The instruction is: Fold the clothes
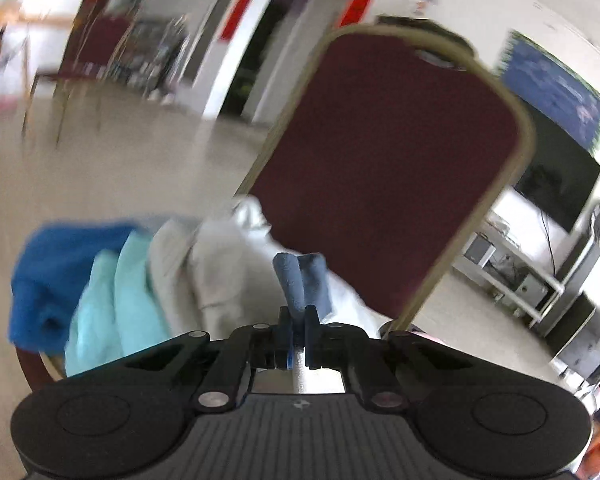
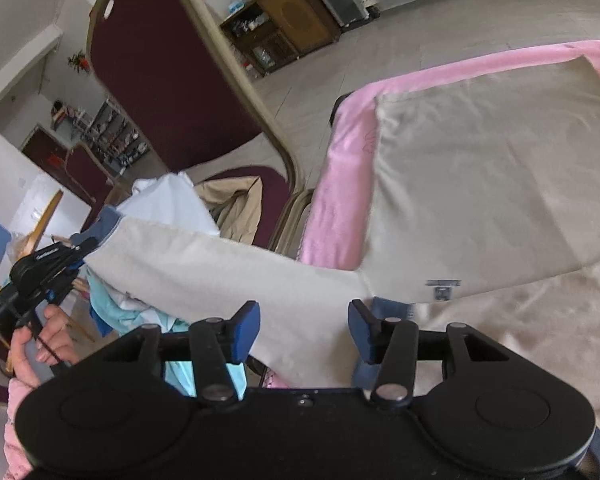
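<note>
Over the pink blanket (image 2: 340, 184), the beige garment (image 2: 480, 184) lies flat with one sleeve (image 2: 220, 272) stretched left to the left tool (image 2: 80, 248), clamped on the blue cuff (image 1: 302, 280). Right tool (image 2: 304, 332) spread wide, holding nothing. Clothes pile (image 1: 140, 280) apparently on the maroon chair (image 1: 384, 168); blurred.

A home living room: television (image 1: 556, 184), wooden cabinet (image 2: 288, 20) (doorways behind).
</note>
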`<control>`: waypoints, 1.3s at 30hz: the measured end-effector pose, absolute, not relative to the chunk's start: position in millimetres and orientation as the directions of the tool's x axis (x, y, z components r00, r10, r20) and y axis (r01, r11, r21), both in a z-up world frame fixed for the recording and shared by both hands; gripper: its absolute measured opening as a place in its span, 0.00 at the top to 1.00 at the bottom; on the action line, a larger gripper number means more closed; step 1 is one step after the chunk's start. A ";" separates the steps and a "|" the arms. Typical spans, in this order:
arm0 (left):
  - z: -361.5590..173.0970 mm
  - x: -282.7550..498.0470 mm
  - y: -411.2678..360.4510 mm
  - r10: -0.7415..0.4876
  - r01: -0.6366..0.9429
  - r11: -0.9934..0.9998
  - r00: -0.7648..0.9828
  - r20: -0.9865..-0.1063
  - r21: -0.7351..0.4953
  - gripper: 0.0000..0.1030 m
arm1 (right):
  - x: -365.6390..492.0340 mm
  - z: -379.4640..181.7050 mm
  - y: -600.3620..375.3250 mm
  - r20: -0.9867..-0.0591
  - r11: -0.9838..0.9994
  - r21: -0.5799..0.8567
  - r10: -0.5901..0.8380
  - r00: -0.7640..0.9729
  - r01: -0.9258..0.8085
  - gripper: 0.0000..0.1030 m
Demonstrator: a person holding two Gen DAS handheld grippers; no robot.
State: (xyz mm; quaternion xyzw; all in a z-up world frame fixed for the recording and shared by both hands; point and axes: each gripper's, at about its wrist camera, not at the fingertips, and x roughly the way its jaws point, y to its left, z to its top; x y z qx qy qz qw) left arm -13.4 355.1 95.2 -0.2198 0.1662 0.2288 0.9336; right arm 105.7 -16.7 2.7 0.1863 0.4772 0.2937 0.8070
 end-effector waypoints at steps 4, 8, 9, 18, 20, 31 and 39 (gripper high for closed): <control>122.3 -21.0 301.1 0.356 -0.440 0.871 0.872 -0.336 -0.218 0.98 | 96.9 7.6 -71.0 -0.639 0.754 0.609 0.651 0.409 -0.247 0.54; 141.2 -31.3 231.3 0.332 -0.368 0.924 0.907 -0.258 -0.104 0.98 | 80.9 4.8 -141.6 -0.631 0.770 0.612 0.614 0.474 -0.184 0.53; 144.4 -33.5 213.0 0.326 -0.352 0.933 0.915 -0.238 -0.074 0.97 | 76.3 1.3 -161.0 -0.632 0.775 0.610 0.601 0.490 -0.164 0.52; 147.0 -14.7 60.1 0.200 -0.187 0.978 0.969 -0.144 0.098 0.97 | 63.5 -64.1 -300.4 -0.625 0.734 0.674 0.503 0.597 0.086 0.52; 140.4 -10.7 21.3 0.143 -0.124 0.984 0.980 -0.141 0.130 0.97 | 65.1 -72.6 -313.1 -0.619 0.712 0.692 0.501 0.605 0.118 0.52; 30.9 16.9 -127.1 -0.173 0.276 0.952 0.845 -0.505 0.136 0.77 | 68.1 -76.9 -357.2 -0.580 0.670 0.714 0.402 0.708 0.205 0.52; -16.1 32.8 20.0 0.134 0.016 0.978 0.723 -0.677 0.210 0.72 | 75.6 -77.2 -339.6 -0.650 0.762 0.624 0.385 0.656 0.171 0.52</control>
